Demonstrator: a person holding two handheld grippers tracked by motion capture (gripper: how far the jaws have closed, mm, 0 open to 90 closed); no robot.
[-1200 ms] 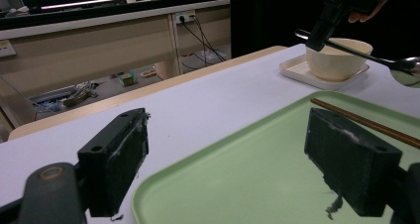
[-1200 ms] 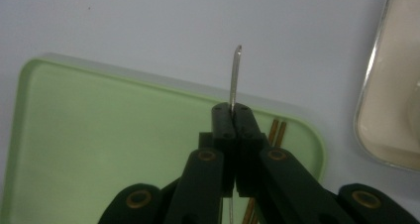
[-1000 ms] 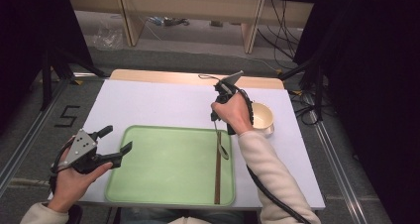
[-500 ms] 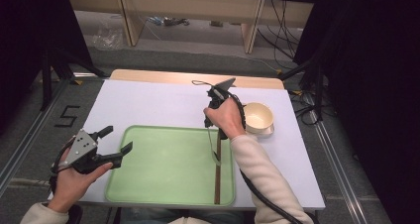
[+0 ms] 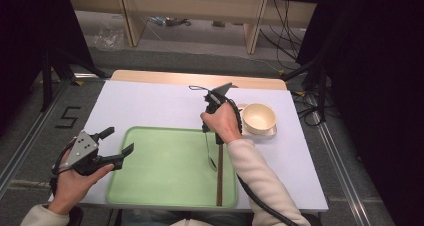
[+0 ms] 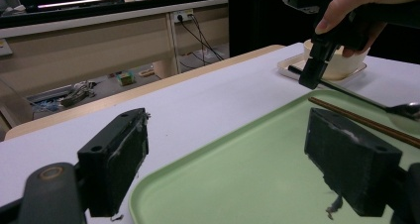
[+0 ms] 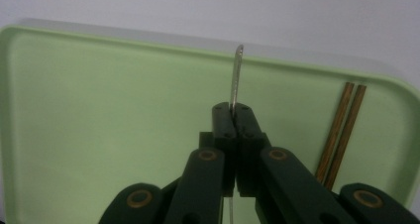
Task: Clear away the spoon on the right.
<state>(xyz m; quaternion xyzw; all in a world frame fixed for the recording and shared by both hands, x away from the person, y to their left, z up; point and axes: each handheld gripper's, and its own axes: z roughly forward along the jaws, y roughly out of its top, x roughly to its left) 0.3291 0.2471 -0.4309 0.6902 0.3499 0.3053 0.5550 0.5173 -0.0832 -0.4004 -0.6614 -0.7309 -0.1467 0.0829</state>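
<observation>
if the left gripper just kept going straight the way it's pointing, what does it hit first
Probably the chopsticks on the green tray: the left gripper, jaws open, points low across the tray's bare surface towards them and the spoon. Depth is unclear, so it might skim the tray first.

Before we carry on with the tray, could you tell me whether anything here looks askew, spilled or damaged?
Nothing stands out. The right gripper is shut on the spoon over the green tray, the chopsticks lie straight along the tray's right side, and the bowl sits upright. The left gripper is open, holding nothing.
</observation>
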